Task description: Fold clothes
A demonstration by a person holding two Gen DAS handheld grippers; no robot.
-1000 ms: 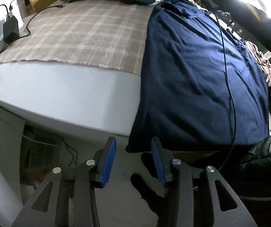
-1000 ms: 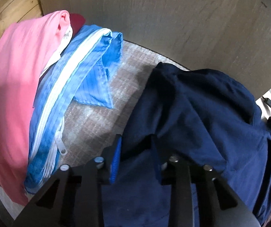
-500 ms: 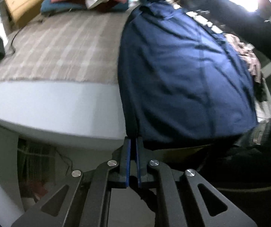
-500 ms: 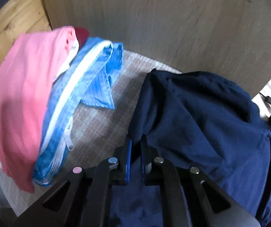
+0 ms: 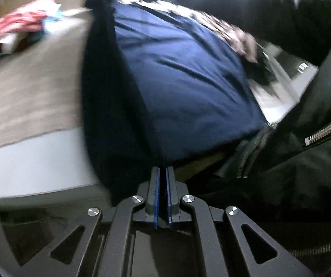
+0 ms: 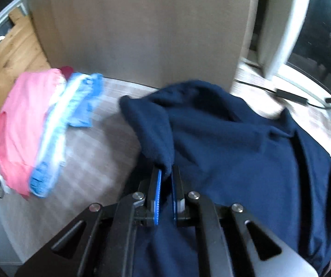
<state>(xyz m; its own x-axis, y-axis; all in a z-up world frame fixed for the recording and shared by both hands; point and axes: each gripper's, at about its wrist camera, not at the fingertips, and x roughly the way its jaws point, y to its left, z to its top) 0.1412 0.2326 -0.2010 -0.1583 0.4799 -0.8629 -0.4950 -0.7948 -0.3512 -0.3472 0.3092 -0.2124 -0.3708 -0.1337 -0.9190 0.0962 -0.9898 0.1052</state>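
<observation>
A navy blue shirt (image 5: 184, 76) lies along the table on a beige checked cloth (image 5: 26, 92). My left gripper (image 5: 162, 173) is shut on the shirt's near hem edge and holds it raised, so a dark fold hangs below. My right gripper (image 6: 166, 173) is shut on the shirt (image 6: 234, 143) at the shoulder end, near its collar. The left wrist view is blurred by motion.
A pile of pink and blue clothes (image 6: 40, 133) lies at the far left of the table, seen also in the left wrist view (image 5: 15, 27). A wooden panel (image 6: 130, 27) stands behind. The person's dark jacket (image 5: 304, 138) is at right. Cables (image 6: 292, 97) lie near the window.
Both grippers closed on the shirt's left edge from open. They have lifted that edge and carried it rightwards over the shirt; both views have swung with the motion.
</observation>
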